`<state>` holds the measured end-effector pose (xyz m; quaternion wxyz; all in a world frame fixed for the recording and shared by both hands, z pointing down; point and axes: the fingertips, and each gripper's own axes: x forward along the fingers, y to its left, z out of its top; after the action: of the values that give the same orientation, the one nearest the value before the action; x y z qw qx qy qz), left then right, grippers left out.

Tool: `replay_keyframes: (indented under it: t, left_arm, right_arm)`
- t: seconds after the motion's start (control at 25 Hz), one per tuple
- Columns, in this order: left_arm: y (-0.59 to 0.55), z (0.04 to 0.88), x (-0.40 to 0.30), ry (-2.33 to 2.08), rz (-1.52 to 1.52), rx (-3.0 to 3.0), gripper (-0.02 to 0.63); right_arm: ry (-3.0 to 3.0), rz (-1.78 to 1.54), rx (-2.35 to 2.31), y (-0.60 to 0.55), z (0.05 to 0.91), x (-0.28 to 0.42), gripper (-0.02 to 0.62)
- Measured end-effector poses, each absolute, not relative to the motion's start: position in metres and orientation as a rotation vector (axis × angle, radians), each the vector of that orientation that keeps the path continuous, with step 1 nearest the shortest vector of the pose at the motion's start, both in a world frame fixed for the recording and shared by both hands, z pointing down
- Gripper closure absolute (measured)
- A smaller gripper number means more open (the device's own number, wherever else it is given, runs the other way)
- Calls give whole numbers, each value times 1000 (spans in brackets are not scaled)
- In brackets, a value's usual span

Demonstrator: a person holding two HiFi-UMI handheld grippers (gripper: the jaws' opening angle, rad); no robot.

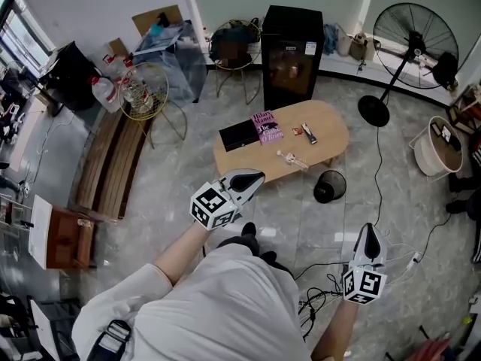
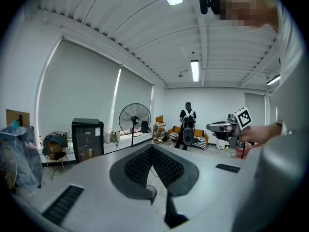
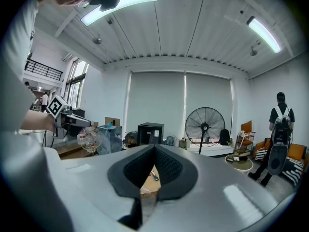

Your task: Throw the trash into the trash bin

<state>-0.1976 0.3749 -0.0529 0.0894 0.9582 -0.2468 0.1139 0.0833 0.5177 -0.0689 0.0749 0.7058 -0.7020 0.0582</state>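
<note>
Crumpled clear wrapper (image 1: pixel 291 159) lies near the front edge of the surface (image 1: pixel 331 126), trash bin (image 1: pixel 329 186) just beside, and it looks light, soft, crinkly, so pinch its bunched middle; left gripper (image 1: pixel 255 176) and right gripper (image 1: pixel 369 230) hang closed, empty.

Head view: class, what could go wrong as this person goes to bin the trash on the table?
Loose cables lie on the floor underfoot: a trip hazard. The clear wrapper sits near the table edge and could be knocked off. The trash bin is small; drops may miss.
</note>
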Motion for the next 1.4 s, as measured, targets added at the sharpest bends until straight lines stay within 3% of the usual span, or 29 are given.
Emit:
replay_keyframes:
  t: [0.52, 1.4]
  left_arm:
    - [316, -35, -163, -703, 323, 2841, 600]
    - [78, -10, -95, -560, 398, 2864, 600]
  right_arm:
    - [-2115, 164, 2081, 457, -58, 104, 584]
    - [-2057, 206, 2079, 233, -43, 146, 586]
